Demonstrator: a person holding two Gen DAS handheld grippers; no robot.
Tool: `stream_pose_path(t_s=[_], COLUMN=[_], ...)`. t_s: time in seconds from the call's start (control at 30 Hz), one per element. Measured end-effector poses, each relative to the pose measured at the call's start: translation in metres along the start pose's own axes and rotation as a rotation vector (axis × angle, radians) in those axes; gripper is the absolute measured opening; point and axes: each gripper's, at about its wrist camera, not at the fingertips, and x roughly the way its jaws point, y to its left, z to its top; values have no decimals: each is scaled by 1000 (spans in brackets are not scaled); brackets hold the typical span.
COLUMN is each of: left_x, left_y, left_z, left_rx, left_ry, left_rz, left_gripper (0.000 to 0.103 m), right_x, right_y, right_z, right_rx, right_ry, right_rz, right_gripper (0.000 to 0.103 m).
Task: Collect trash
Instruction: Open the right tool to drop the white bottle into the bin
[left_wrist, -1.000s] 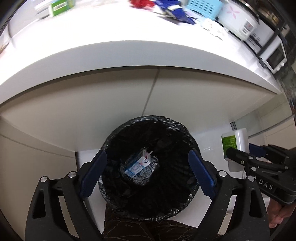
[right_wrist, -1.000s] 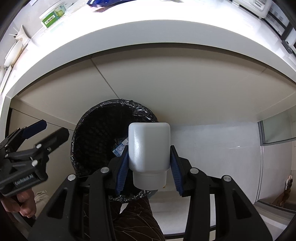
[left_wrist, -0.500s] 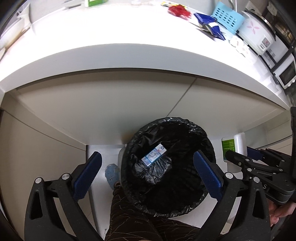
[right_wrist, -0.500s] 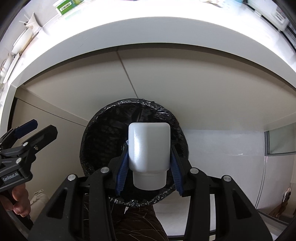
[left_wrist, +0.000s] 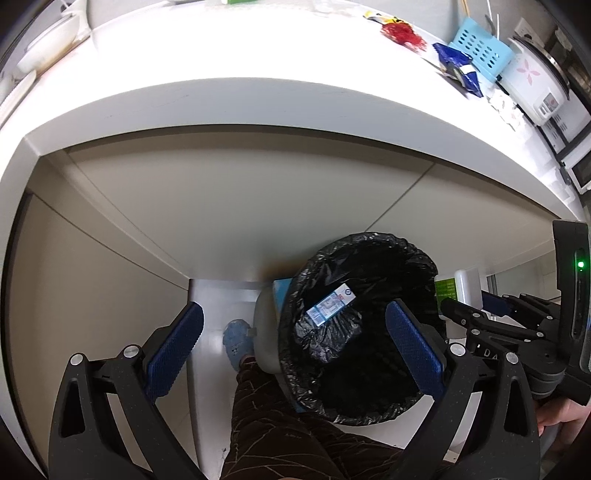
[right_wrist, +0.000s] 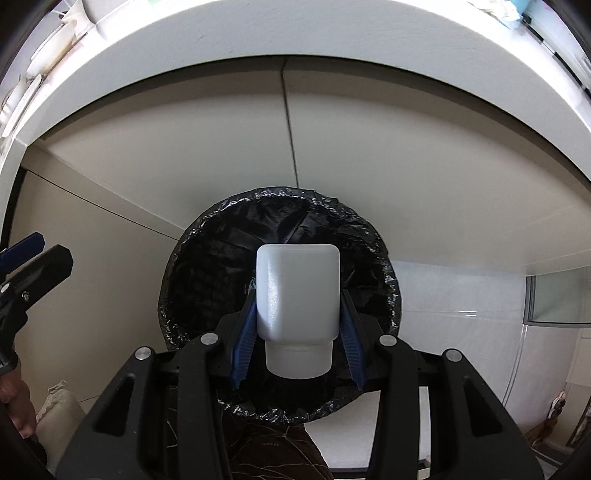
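Under counter (left_wrist: 258, 110), black-lined bin (left_wrist: 369, 413) holds a carton (left_wrist: 330, 304).

A bright white worktop (left_wrist: 258, 122) overhangs beige cabinet panels (right_wrist: 369, 155) above a pale glossy floor (right_wrist: 443, 295), with a window (right_wrist: 554, 295) at right.

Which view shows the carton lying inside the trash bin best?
The left wrist view: the carton lies in plain sight on the black liner at the bottom of the trash bin. In the right wrist view the white bottle blocks the bin's interior, so the carton is hidden.
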Motion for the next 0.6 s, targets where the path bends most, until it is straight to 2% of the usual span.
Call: stream_pose_path(t_s=[0.2,0.4,0.6], left_x=[0,1,-5], left_y=[6,4,-3], left_z=[-2,-1,0], left_rx=[0,17,35], left_ry=[4,6,-3], left_rz=[8,5,3], left_gripper=[97,97,97], right_x=[0,-9,-36], right_y=[4,-1,-14], right_z=[1,-1,4], right_rx=[-1,17,71], right_ry=[-8,-31,-92], right_rz=[-10,-23,-33], right_gripper=[45,60,81])
